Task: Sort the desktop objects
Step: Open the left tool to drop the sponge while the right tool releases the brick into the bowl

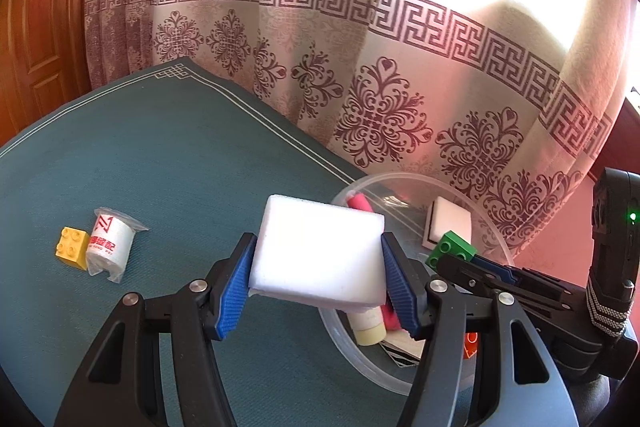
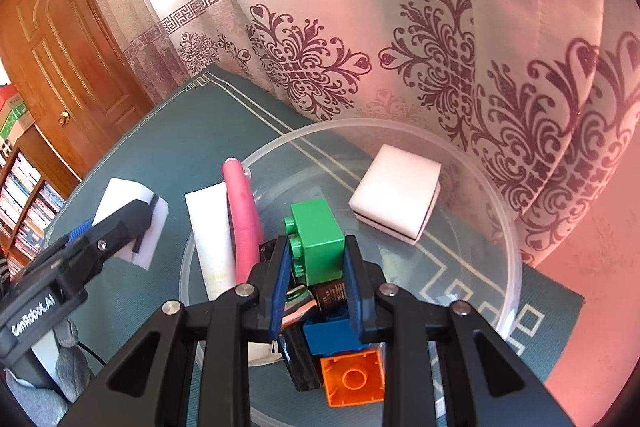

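My left gripper [image 1: 318,255] is shut on a white sponge block [image 1: 316,247], held above the table just left of the clear plastic bowl [image 1: 502,247]. My right gripper [image 2: 316,255] is shut on a green toy brick [image 2: 318,247] and holds it over the bowl [image 2: 516,259]. In the bowl lie a second white sponge [image 2: 394,195], a pink tube [image 2: 244,219], a cream tube [image 2: 212,243], a blue brick [image 2: 332,339], an orange brick [image 2: 354,377] and a battery [image 2: 330,295]. A yellow brick [image 1: 72,247] and a bagged white roll [image 1: 110,247] lie on the table at left.
The table has a teal cloth [image 1: 160,167] with a white border. A patterned curtain [image 1: 400,87] hangs right behind the table and bowl. A wooden door [image 2: 60,47] and bookshelves [image 2: 24,187] are at the left.
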### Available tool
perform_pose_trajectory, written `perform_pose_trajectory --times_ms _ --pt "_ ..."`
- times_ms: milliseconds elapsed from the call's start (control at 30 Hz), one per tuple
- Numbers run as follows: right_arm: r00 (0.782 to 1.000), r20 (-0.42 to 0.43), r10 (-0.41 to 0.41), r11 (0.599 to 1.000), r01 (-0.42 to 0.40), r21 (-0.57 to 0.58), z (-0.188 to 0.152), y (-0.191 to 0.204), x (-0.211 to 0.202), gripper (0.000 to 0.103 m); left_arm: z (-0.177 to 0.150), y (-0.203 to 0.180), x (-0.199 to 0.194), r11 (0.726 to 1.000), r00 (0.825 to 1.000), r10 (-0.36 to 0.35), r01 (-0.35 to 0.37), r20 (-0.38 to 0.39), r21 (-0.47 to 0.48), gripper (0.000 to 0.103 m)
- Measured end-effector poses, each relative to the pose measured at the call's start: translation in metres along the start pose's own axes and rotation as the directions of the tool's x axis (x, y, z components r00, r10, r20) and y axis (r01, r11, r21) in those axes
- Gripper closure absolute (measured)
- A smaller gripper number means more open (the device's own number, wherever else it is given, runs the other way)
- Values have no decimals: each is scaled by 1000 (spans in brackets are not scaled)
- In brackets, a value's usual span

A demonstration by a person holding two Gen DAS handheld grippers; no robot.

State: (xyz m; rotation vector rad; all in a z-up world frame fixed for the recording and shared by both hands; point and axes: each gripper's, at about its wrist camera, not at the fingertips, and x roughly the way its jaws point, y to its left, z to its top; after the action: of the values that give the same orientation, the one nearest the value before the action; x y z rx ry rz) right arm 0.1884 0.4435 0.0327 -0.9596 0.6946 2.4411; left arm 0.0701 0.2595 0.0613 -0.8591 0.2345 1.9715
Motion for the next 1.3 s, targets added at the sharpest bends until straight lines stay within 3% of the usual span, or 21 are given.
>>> perform_pose_trajectory --times_ms 533,767,967,1300 --pt "1000 17 -25 999 24 38 -2 -15 -12 68 -12 -30 9 994 995 -88 91 -43 58 37" --pt "999 22 -31 998 30 50 -1 -18 -15 68 -12 -29 15 976 973 -219 219 -76 -8 32" --pt "999 26 -35 998 33 55 -1 -20 -18 68 -9 -20 14 968 967 -248 244 -61 -67 30" --pt "998 52 -33 999 32 23 -1 -8 -25 68 -3 4 12 966 975 -220 213 -31 -144 29"
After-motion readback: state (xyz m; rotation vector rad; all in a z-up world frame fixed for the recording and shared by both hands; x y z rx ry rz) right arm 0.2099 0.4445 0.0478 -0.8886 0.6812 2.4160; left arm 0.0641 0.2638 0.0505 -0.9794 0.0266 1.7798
